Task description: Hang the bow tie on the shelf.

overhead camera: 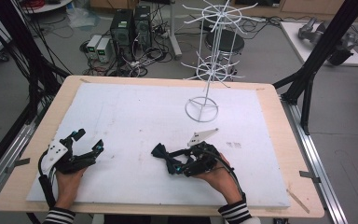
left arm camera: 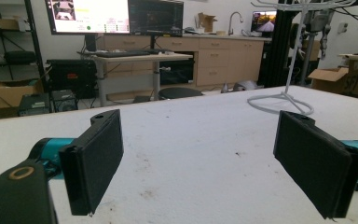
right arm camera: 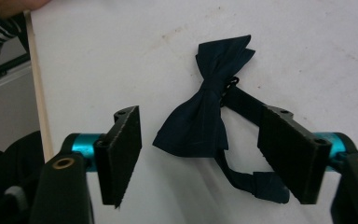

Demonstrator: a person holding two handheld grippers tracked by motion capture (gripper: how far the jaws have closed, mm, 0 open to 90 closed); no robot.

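A dark navy bow tie (right arm camera: 204, 114) with a strap (right arm camera: 249, 179) lies flat on the white mat (overhead camera: 135, 116). My right gripper (right arm camera: 200, 119) is open, one jaw on each side of the bow tie and neither touching it. In the high view the bow tie (overhead camera: 160, 151) lies just left of the right gripper (overhead camera: 171, 161), near the front middle of the table. My left gripper (overhead camera: 89, 141) rests open at the front left, with nothing between its jaws (left arm camera: 200, 121). A white wire display rack (overhead camera: 212, 60) stands at the back, right of centre.
The rack's ring base (left arm camera: 282, 100) sits on the mat ahead and to the right of the left gripper. The wooden table edge (overhead camera: 23, 154) frames the mat. Beyond the table are computers (overhead camera: 130, 25), cables, a stool and black frame posts (overhead camera: 317, 56).
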